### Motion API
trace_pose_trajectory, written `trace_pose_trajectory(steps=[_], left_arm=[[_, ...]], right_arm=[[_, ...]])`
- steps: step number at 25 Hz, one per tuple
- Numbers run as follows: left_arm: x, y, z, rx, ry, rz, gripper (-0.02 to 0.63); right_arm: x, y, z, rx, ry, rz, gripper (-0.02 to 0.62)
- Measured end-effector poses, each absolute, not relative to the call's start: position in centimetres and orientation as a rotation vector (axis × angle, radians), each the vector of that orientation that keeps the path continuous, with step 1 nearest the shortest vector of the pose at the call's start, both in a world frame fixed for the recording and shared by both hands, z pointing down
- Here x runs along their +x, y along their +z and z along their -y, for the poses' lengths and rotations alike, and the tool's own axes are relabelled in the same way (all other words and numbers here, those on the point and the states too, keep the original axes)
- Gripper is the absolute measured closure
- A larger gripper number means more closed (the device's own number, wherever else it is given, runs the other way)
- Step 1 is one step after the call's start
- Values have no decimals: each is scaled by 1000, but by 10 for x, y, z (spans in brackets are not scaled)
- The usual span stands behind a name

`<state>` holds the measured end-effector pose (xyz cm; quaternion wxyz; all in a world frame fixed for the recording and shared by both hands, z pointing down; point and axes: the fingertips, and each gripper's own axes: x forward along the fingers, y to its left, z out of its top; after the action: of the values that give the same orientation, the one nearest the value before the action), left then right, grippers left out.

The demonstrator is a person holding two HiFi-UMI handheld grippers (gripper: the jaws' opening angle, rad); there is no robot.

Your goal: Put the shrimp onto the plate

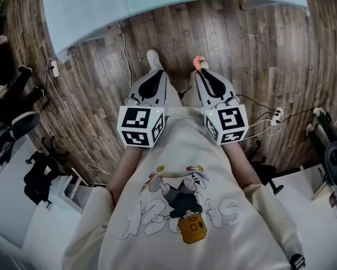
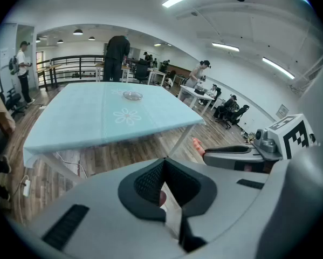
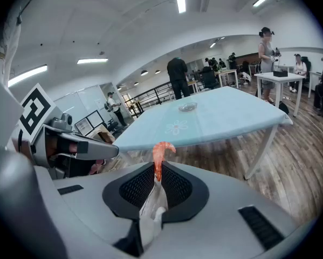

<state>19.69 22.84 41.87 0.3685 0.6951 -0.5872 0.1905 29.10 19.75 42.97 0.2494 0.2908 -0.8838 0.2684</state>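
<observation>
A small clear plate [image 2: 132,95] sits near the middle of the big table [image 2: 69,123], past a white flower [image 2: 128,116] printed on the light blue cloth. The plate is too far off to see inside it. The table stands in front of the person, well apart from both tools.

The person holds the two tools low and close to the body, side by side over the wooden floor [image 1: 258,49], both aimed at the table.

The right gripper [image 3: 157,166] has its jaws squeezed tight on the shrimp [image 3: 160,152]. The dark pads pinch the lower end of the shrimp. The rest of it sticks up past the tips, pink and orange, with a curl at the top. From above, the shrimp [image 1: 199,64] shows as a small pink bit at the tip of that gripper [image 1: 202,72]. It is up in the air above the floor, not on the table or the plate.

The left gripper [image 2: 165,161] has its jaws pressed together with nothing between them. It touches nothing.
</observation>
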Motion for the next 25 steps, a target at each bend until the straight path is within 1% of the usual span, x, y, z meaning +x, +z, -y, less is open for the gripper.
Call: trace_pose_trajectory(steps=[5, 10, 13, 16, 20, 25], left_arm=[[169, 403, -296, 1911, 576, 1566, 600], [100, 392, -360, 1965, 545, 1547, 600], [53, 393, -379, 1994, 527, 1544, 600], [16, 387, -391, 2013, 484, 1552, 600], [16, 375, -384, 2073, 478, 1531, 600], [55, 368, -368, 2121, 506, 1473, 600]], right_arm=[[265, 431, -274, 827, 756, 2397, 535], [204, 419, -336, 962, 818, 2396, 535], [159, 409, -355, 974, 738, 2433, 535], [141, 403, -372, 1042, 736, 2430, 535], [152, 387, -375, 1116, 738, 2457, 535], [169, 364, -353, 1147, 695, 2535, 535]])
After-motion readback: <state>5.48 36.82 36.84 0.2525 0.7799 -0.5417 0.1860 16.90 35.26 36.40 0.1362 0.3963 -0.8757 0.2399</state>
